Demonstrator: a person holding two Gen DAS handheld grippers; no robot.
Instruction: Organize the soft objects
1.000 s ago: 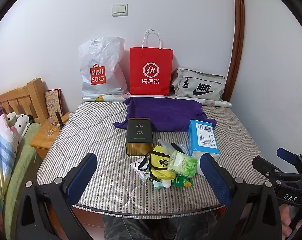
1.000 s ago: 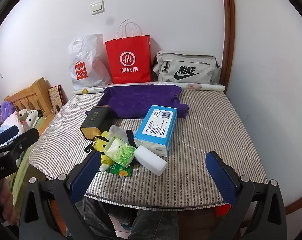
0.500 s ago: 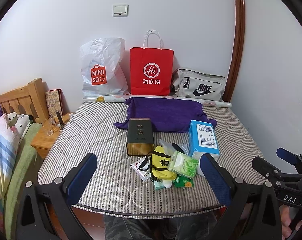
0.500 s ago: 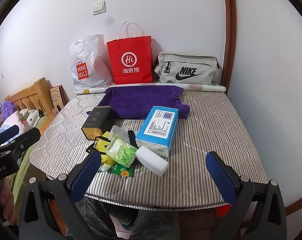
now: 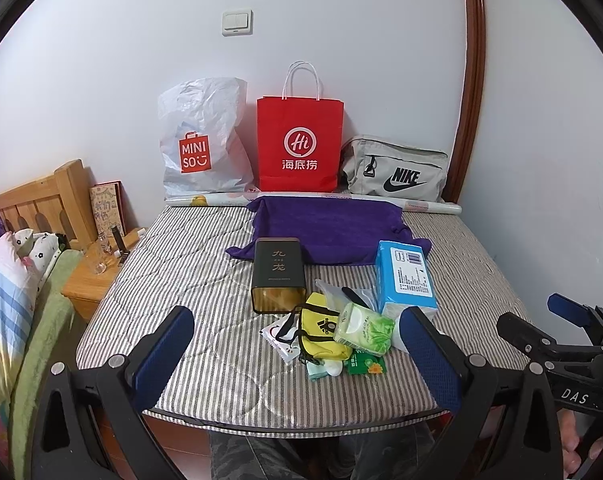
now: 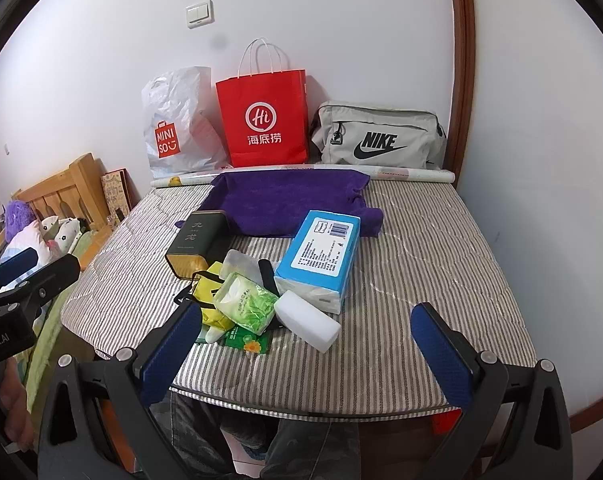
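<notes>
A pile lies near the front of the striped mattress (image 5: 205, 264): a yellow pouch (image 5: 323, 334), a green tissue pack (image 5: 364, 328), a blue tissue pack (image 5: 405, 278), a dark tin (image 5: 277, 274), and in the right wrist view a white foam block (image 6: 307, 320). A purple towel (image 5: 329, 230) lies behind. My left gripper (image 5: 297, 356) is open and empty, hovering before the pile. My right gripper (image 6: 307, 350) is open and empty, just in front of the foam block.
A Miniso plastic bag (image 5: 199, 140), a red paper bag (image 5: 299, 144) and a grey Nike bag (image 5: 397, 172) stand against the back wall. A rolled paper (image 5: 429, 206) lies before them. A wooden nightstand (image 5: 89, 280) and bedding (image 5: 5, 280) are at the left.
Both views have shifted very slightly. The objects on the mattress have not moved and both grippers stay open.
</notes>
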